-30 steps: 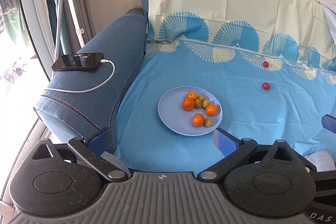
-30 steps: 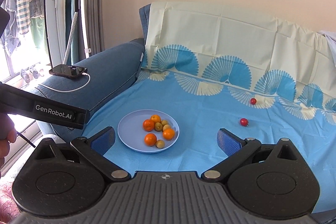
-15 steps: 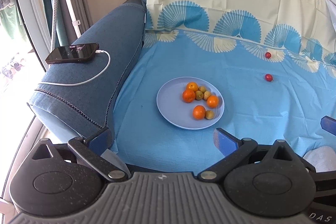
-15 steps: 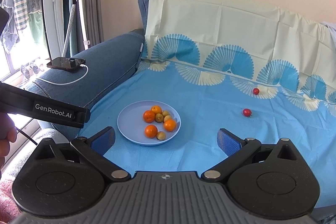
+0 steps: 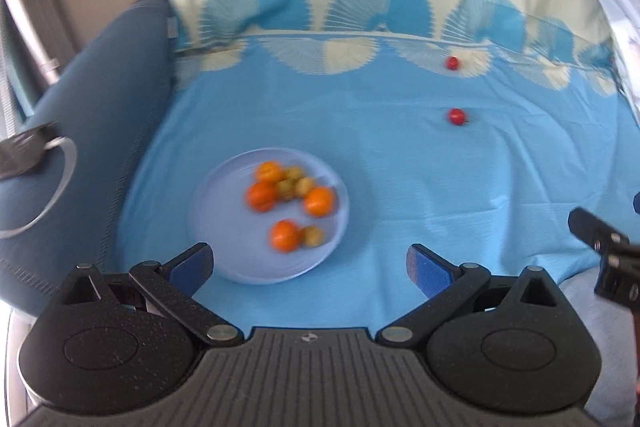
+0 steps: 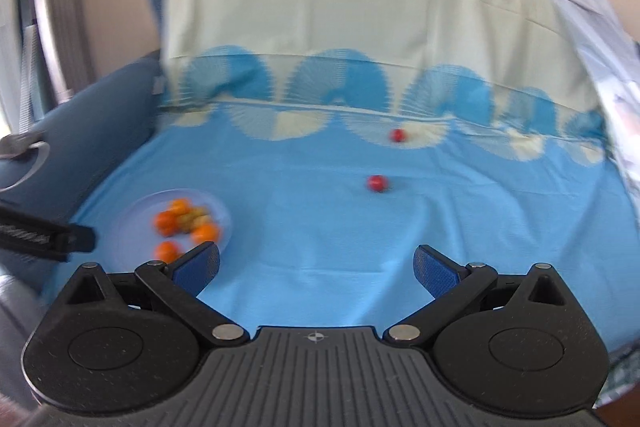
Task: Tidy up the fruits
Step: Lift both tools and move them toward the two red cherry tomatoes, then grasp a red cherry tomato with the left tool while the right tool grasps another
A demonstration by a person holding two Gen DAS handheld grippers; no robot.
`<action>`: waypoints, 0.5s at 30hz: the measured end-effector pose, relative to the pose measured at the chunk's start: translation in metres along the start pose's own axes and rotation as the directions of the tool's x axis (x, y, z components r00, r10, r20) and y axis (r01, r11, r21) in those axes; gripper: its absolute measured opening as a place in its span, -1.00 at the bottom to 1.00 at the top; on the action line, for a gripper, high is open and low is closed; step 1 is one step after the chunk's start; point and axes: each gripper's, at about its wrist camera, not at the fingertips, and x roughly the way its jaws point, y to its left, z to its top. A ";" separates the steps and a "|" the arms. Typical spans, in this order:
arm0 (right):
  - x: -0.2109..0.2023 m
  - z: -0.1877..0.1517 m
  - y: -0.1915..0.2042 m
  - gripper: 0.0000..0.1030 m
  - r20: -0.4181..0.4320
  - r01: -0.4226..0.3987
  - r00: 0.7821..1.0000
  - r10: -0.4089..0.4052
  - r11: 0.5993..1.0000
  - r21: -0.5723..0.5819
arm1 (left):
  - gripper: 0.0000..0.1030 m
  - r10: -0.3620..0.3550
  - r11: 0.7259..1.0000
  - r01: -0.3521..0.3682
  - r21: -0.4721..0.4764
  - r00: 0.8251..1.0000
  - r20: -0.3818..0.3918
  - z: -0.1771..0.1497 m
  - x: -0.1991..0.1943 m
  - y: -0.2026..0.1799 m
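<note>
A pale blue plate [image 5: 224, 211] [image 6: 136, 211] lies on the blue sheet, holding several orange fruits [image 5: 319, 201] [image 6: 206, 233] and small yellow-green fruits [image 5: 296, 186]. Two small red fruits lie loose on the sheet: the near red fruit [image 5: 456, 116] [image 6: 377, 183] and the far red fruit [image 5: 452, 63] [image 6: 398, 135] by the fan pattern. My left gripper [image 5: 310, 267] is open just in front of the plate, with nothing between its fingers. My right gripper [image 6: 316, 267] is open and faces the loose red fruits, with the plate at its left.
The blue sofa armrest [image 5: 80, 99] rises at the left with a phone [image 5: 20, 155] and white cable on it. A sheet-covered backrest [image 6: 360, 35] closes the far side. The right gripper's body [image 5: 600, 239] shows at the right of the left wrist view.
Both views have swung right and blurred with motion. The left gripper has come closer to the plate; the right gripper has turned toward the red fruits, leaving the plate at its left.
</note>
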 end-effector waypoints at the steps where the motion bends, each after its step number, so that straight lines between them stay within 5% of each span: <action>1: 0.011 0.004 -0.017 0.98 -0.004 0.028 1.000 -0.028 0.999 0.016 | 0.99 -0.028 0.999 0.028 0.021 1.000 0.001 0.011 0.011 -0.013; 9: 0.124 0.031 -0.153 0.98 -0.075 0.179 0.983 -0.170 0.974 0.139 | 0.99 -0.141 0.982 0.137 0.127 0.990 0.027 0.103 0.141 -0.133; 15: 0.212 0.031 -0.208 0.98 -0.116 0.205 0.976 -0.187 0.963 0.177 | 0.99 -0.135 0.970 0.132 0.206 0.991 0.002 0.143 0.253 -0.202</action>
